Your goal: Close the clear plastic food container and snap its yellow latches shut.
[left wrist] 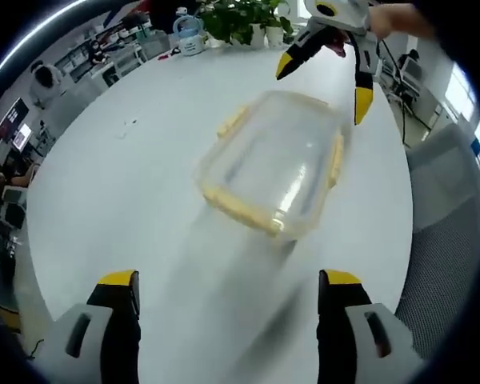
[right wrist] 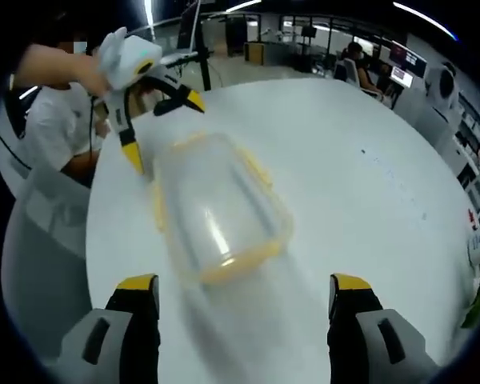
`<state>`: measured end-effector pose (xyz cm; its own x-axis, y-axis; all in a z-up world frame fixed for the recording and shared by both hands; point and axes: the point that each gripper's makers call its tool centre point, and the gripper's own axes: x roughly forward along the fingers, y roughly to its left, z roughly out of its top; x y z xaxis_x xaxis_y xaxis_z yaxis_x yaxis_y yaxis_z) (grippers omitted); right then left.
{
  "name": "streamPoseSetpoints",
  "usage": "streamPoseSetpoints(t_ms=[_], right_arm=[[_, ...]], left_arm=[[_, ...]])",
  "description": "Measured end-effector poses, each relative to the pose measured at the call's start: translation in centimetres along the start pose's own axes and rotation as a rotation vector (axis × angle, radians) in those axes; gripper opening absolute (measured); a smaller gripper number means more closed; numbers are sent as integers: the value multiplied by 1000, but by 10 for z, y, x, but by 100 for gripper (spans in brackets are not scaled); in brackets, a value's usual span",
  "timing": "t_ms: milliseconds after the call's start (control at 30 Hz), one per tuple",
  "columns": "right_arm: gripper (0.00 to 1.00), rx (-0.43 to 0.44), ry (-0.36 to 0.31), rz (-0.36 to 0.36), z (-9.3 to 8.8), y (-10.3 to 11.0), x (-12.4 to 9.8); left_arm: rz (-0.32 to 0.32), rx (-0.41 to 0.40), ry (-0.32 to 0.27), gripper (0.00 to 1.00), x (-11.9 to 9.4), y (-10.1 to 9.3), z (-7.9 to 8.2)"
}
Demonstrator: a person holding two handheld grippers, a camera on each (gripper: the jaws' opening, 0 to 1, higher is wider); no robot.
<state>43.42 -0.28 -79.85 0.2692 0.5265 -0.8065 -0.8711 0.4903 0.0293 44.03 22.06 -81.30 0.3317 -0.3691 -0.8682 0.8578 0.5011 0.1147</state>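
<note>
Left gripper view is looking along the left gripper (left wrist: 228, 280), whose yellow-tipped jaws are standing wide apart at the bottom of the frame and holding nothing; beyond them the clear plastic food container (left wrist: 274, 162) is lying on the white counter (left wrist: 128, 176), its lid resting over the base and its yellow latches (left wrist: 335, 158) running along the edges, though motion blur is smearing the near side and I cannot tell whether any latch is snapped down; on the far side of the container the right gripper (left wrist: 320, 78) is hanging just above the counter with its jaws spread open and empty, a person's hand (left wrist: 400, 18) gripping it from behind; potted plants (left wrist: 244, 20) are sitting at the far edge of the counter. Right gripper view is showing the same scene from the opposite side; the right gripper (right wrist: 244, 284) is holding its jaws open and well apart at the bottom, the container (right wrist: 216, 208) is lying ahead of them on the counter (right wrist: 360, 160), blurred, and the left gripper (right wrist: 162, 132) is hovering just past the container's far end with its jaws apart; a person in a white shirt (right wrist: 52, 128) is sitting beside the counter.
</note>
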Motion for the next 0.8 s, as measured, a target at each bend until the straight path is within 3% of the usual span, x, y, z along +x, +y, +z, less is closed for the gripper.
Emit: streamPoseSetpoints(t_ms=[300,500,567,800], right_arm=[[89,56,-57,-24,-1,2,-6],[89,136,-158,-45,9,3,-11],[90,186,-219,-35,17,7,-14],[92,185,-209,-42,6,17,-11]], left_arm=[[10,-129,-61,94,-7,0,-7],[2,-217,-144,94,-12,-2,-4],[3,-235,-167,94,-14,-1,-4],[-10,-288,-216,95,-15,-11,-10]])
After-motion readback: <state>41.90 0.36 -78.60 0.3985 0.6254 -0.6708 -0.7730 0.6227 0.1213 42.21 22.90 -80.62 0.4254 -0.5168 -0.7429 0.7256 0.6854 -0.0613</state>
